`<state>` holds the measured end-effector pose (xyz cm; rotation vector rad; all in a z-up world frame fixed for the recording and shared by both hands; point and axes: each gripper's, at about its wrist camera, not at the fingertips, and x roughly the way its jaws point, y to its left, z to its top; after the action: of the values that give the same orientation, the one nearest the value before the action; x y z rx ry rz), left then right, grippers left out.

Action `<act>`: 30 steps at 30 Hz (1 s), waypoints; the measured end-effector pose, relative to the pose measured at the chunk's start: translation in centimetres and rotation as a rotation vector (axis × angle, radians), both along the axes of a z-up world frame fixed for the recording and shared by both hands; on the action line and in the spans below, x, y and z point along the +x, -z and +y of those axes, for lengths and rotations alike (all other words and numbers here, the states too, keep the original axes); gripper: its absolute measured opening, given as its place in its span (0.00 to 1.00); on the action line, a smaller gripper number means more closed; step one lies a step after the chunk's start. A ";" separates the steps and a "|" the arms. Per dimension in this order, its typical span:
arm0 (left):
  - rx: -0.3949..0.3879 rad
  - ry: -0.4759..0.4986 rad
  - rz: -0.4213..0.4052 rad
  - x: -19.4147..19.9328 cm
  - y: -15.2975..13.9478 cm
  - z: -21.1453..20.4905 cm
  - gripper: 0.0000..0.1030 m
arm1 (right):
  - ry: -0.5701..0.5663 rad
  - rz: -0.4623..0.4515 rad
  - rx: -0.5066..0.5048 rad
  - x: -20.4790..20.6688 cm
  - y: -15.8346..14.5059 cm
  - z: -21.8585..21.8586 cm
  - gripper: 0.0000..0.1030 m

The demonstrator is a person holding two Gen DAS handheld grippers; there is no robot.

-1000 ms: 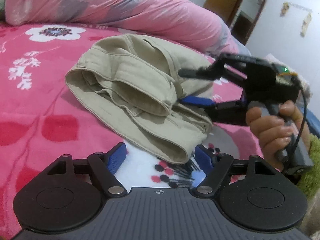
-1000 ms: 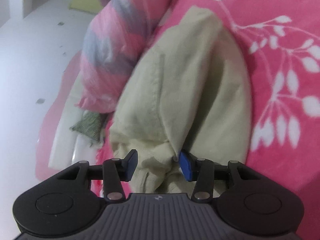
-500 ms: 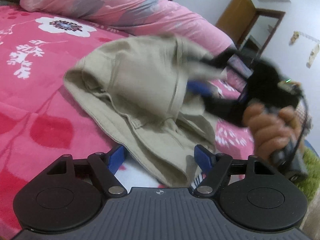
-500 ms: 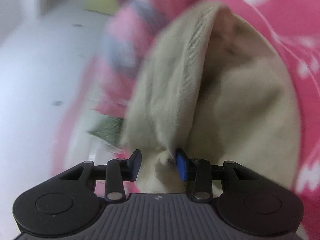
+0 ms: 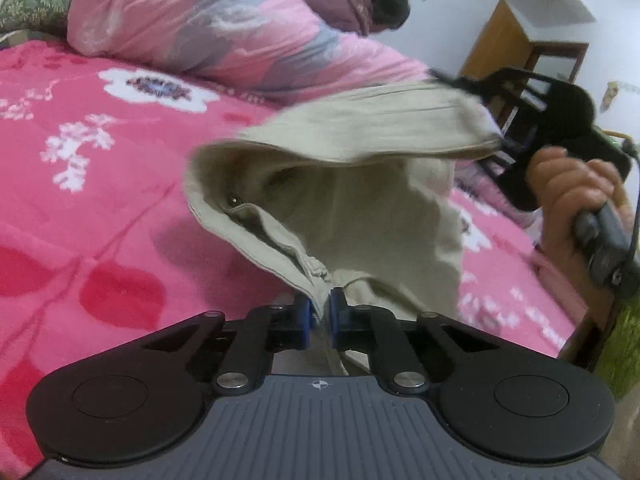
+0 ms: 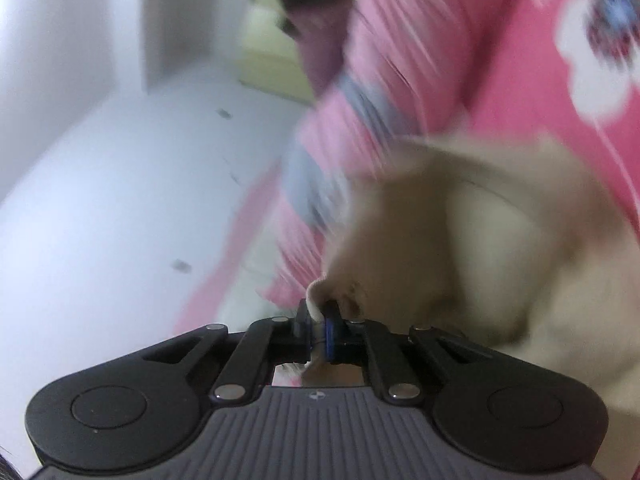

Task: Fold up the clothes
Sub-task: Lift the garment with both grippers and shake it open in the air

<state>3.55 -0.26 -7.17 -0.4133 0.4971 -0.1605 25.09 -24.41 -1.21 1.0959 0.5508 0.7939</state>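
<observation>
In the left wrist view the pink floral bedspread (image 5: 100,208) lies bare across the whole left side, open ground up to the rolled pink-and-grey quilt (image 5: 224,36) along the far edge. A green patterned cushion (image 5: 28,8) shows in the far left corner. Behind the quilt a second person in a dark purple top (image 5: 356,8) is partly visible, with a wooden door (image 5: 500,48) further right. The bed's right edge falls away at the right of the view, with something green (image 5: 624,344) below it.

One pair of beige trousers (image 5: 360,216) sits mid-bed, partly lifted, its open waistband gaping towards the camera. The left gripper (image 5: 319,312) points slightly downward and its blue pads are pinched narrow on the near hem of the cloth (only a thin fold between them). To the right, the person's right hand (image 5: 576,192) wraps the handle of the right gripper (image 5: 486,94), held higher and roughly level, its tip at the raised top edge of the trousers.

In the right wrist view (heavily blurred) the right gripper (image 6: 319,326) is closing, with a rolled edge of the trousers (image 6: 480,240) clamped between its pads. White floor (image 6: 100,200) fills the left; the quilt (image 6: 392,80) and bedspread (image 6: 560,60) run up the right.

Counted: two grippers, one garment, one quilt, one cushion.
</observation>
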 end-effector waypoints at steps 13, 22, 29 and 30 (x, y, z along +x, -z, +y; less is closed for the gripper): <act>-0.017 0.289 -0.408 -5.4 -10.6 -5.9 0.04 | 0.386 -0.316 0.171 -11.0 -9.9 -19.3 0.07; -0.230 0.604 -0.614 -6.7 -16.4 -11.2 0.04 | 0.754 -0.520 0.048 -25.6 -18.1 -31.5 0.07; -0.348 0.653 -0.513 -5.4 -14.2 -11.2 0.04 | 0.765 -0.440 -0.177 -25.8 -20.7 -29.3 0.07; -0.361 0.630 -0.485 -4.9 -13.7 -10.4 0.04 | 0.738 -0.423 -0.186 -24.4 -20.6 -28.3 0.07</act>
<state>-1.32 -10.70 6.52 -0.5388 0.0995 -0.9461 0.73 -52.67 19.35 0.8319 -0.1463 0.2941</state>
